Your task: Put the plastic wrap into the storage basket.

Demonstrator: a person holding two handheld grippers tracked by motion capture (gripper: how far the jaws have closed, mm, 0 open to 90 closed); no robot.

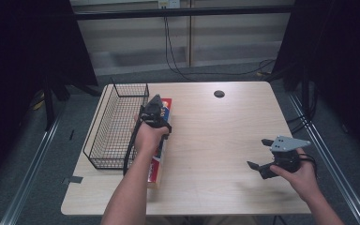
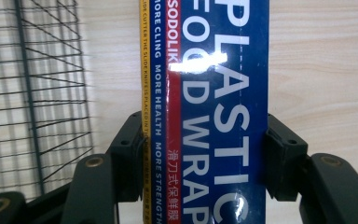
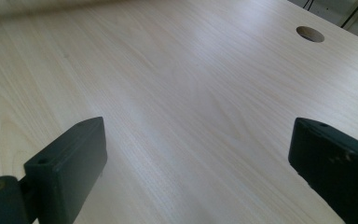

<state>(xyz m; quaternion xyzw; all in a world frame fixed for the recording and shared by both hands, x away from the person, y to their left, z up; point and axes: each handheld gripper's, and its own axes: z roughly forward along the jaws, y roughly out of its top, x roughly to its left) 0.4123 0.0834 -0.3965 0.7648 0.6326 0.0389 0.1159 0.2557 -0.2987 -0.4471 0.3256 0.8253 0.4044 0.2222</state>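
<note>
High view: left gripper (image 1: 153, 108) clamps the plastic wrap box (image 1: 161, 140) just right of the wire basket (image 1: 104, 124); right gripper (image 1: 261, 153), near right, hangs wide open, empty.

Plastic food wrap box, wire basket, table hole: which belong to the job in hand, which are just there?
In the job:
plastic food wrap box, clamped by the left gripper
wire basket beside it

Just there:
right gripper, open
table hole
</note>
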